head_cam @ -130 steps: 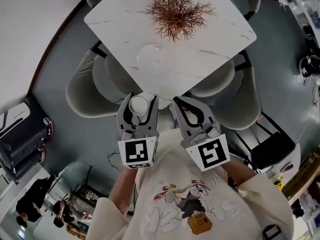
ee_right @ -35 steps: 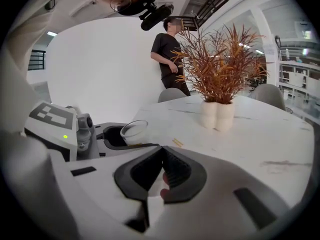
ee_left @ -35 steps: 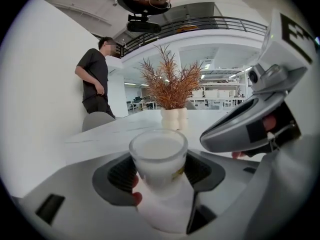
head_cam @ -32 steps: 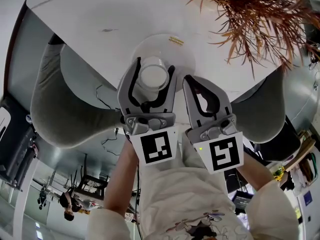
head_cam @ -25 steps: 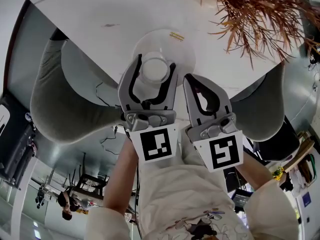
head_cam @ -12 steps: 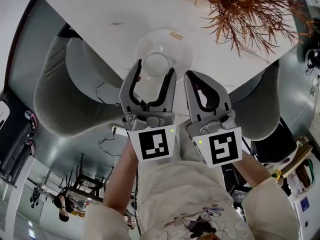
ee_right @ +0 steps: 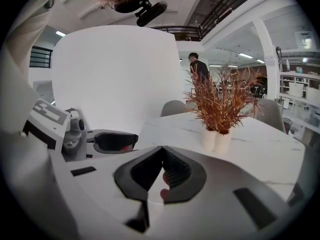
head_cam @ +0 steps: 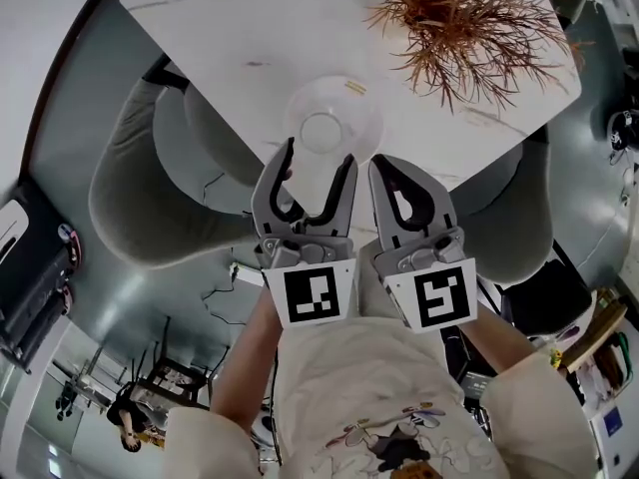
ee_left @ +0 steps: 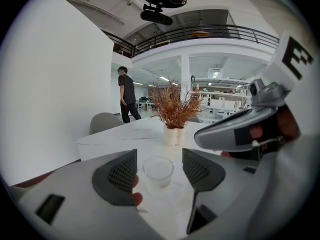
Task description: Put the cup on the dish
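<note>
The cup (head_cam: 322, 133) stands upright in the middle of the clear dish (head_cam: 367, 128) on the white desk (head_cam: 240, 18), so the placing looks done. The left gripper (head_cam: 319, 158) has its fingers (ee_left: 120, 176) spread wide. The cup shows in the gap beyond them, touched by neither. The right gripper (head_cam: 391, 170) sits beside it with fingers pressed together on nothing. All that seems left is to draw both grippers clear.

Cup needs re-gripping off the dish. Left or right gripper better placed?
Left, probably: the left gripper is open with the cup framed between its jaws. The right gripper is shut, aimed beside the dish.
</note>
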`<state>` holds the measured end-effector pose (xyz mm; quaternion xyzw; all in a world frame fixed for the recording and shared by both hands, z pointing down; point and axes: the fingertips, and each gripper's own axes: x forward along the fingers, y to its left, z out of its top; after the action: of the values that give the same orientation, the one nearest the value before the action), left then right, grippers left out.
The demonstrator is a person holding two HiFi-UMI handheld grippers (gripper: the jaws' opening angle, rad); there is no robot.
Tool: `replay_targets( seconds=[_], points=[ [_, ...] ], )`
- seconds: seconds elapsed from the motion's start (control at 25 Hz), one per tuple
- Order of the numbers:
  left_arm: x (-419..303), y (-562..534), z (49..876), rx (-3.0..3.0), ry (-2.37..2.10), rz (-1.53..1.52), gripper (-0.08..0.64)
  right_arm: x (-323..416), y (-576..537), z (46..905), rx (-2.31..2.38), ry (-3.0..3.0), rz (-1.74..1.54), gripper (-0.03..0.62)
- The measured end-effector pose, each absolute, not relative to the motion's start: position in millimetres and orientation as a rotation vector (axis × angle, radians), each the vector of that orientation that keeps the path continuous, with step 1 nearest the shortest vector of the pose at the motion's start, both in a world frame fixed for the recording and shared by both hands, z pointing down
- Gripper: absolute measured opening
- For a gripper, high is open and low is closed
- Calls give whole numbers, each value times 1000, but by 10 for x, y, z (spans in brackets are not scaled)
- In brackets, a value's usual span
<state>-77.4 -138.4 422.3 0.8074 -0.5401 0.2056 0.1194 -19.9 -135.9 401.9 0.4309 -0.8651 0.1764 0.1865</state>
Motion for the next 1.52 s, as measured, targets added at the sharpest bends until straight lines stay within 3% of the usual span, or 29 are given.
replay_targets(
  seconds=[0.6,0.68,0.84,1.52],
  points=[
    [-880,-1292,3570,2364,-1561,493,262,-409,-1292,3427,1141,-2522,501,5],
    [-926,-1278,3491,2331,-1594,459,166,-408,-1282,3366,1131,-2525,496,5],
    [-990,-1289,3311,2291,-1637,400,123,-376,-1313,3240,1132,-2538,455,5],
    [-1033,-1067,2860,2239,-1581,484,89,-293,-1167,2786,1108,-2572,568,5]
  ],
)
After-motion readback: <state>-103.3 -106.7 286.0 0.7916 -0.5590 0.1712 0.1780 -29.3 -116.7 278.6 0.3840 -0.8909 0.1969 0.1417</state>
